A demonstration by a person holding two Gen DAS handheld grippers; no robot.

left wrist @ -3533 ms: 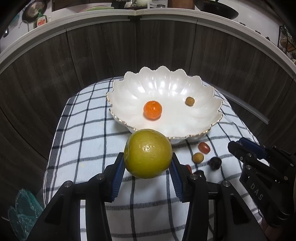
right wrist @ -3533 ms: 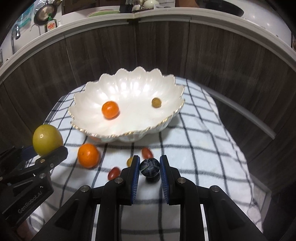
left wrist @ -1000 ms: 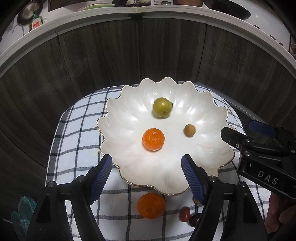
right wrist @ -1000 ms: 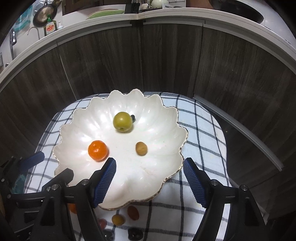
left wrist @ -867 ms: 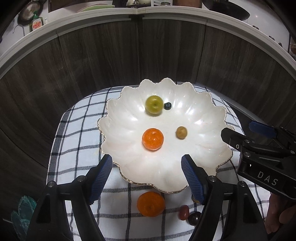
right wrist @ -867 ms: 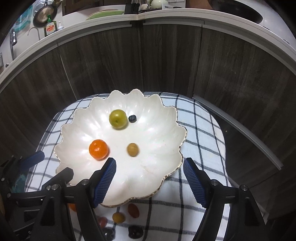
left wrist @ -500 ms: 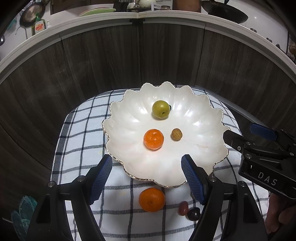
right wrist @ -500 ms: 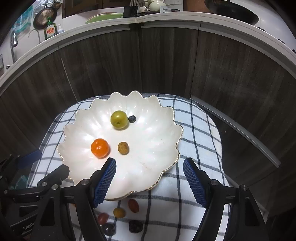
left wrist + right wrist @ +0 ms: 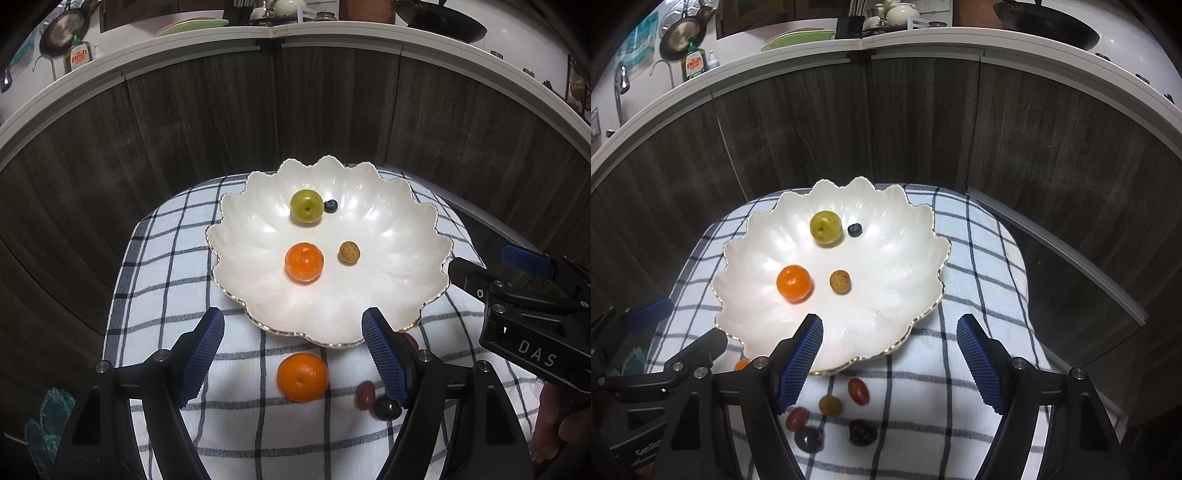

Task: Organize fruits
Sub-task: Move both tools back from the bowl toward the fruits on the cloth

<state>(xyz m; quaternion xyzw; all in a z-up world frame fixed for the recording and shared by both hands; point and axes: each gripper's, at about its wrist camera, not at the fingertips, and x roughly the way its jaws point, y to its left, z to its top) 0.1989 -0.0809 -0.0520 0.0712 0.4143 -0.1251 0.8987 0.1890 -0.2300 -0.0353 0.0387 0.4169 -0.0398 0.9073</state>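
Black tongs [image 9: 291,358] with ribbed blue pads [image 9: 201,354] (silver screws, white "DAS" lettering on the other pair [image 9: 889,360]).

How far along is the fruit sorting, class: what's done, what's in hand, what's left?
Done: the white bowl holds a green fruit, a blueberry, an orange and a small tan fruit. In hand: nothing; the left gripper and right gripper are open. Left: another orange and several small fruits on the checked cloth.

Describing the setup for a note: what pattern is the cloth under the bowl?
White cloth with a dark grid check, clearest in the right wrist view.
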